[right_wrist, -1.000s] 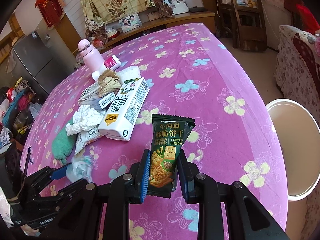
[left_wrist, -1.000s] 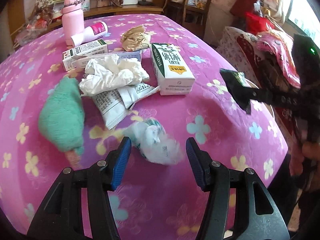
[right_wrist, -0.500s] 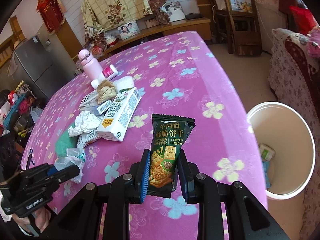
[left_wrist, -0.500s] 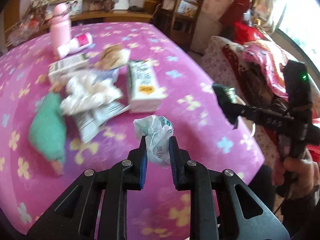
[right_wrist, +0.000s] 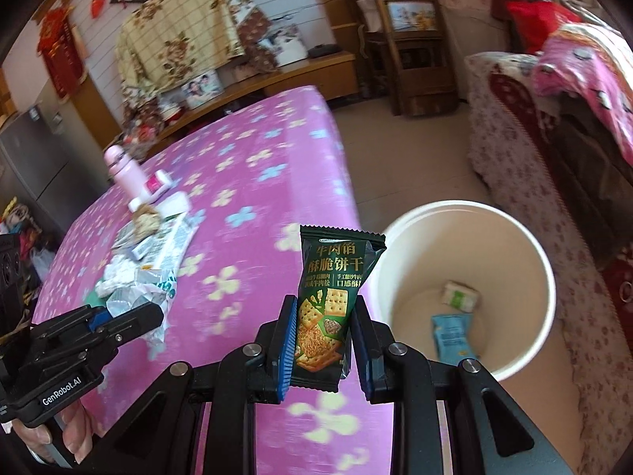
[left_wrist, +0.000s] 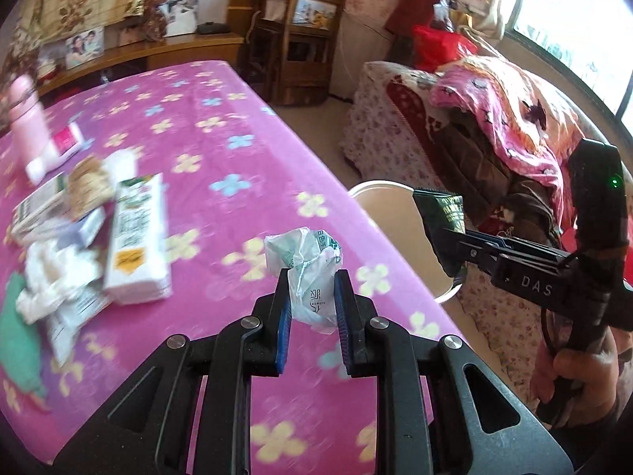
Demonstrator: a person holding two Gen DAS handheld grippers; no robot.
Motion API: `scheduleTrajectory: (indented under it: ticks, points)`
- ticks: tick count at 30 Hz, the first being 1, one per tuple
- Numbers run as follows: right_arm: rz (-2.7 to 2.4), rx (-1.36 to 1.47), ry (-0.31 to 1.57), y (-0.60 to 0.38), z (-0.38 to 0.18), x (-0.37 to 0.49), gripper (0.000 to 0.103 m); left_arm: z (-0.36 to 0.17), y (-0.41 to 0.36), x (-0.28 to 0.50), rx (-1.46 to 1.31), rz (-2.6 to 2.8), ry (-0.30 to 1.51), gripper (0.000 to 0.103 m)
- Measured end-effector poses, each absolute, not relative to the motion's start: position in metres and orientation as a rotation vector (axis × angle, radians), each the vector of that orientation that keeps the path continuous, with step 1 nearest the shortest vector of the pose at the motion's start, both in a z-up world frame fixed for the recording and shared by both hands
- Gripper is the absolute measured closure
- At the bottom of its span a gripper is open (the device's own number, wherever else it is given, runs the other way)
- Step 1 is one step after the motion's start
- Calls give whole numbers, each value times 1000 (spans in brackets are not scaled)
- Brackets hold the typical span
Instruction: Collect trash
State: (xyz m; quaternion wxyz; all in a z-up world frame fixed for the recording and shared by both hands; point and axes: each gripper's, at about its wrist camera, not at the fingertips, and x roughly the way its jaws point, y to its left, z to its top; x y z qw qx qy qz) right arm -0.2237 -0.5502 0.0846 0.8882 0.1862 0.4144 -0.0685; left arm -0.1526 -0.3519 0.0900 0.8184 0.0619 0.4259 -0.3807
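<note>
The left gripper [left_wrist: 311, 297] is clamped on a crumpled white plastic wrapper [left_wrist: 306, 273] with green print, its blue pads pressing the wrapper's sides and holding it in the air above the right-hand part of the pink flowered tablecloth [left_wrist: 221, 150], near that edge. The right gripper [right_wrist: 322, 334] is clamped on a dark green cracker packet [right_wrist: 330, 301], which stands upright between its jaws, the printed front facing the camera. In the right wrist view the packet hangs over the right edge of the table, just beside the rim of a round cream bin [right_wrist: 526, 245] that stands on the floor against that edge. Inside the bin lie a small pale green-and-white pack [right_wrist: 461, 297] and a blue packet [right_wrist: 451, 334], apart from each other on the bottom.

More trash lies bunched toward the left side of the tabletop: a white milk carton [left_wrist: 136, 237] on its side, crumpled white tissue [left_wrist: 59, 277] just beside it, a flat printed box [left_wrist: 37, 204], and a brownish paper wad [left_wrist: 89, 180]. A green cloth [left_wrist: 16, 340] sits at the left edge. Further back stand a pink bottle [left_wrist: 27, 118] and a white tube with a pink label [left_wrist: 55, 148] lying beside it. A hand [left_wrist: 573, 372] grips the right gripper's handle
</note>
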Motion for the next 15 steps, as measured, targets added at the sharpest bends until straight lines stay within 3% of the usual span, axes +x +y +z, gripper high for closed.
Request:
scheduleTrajectory:
  ticks: [15]
  points:
    - [-289, 441, 917, -632, 41, -243, 78, 60, -462, -144, 167, -904, 969, 85]
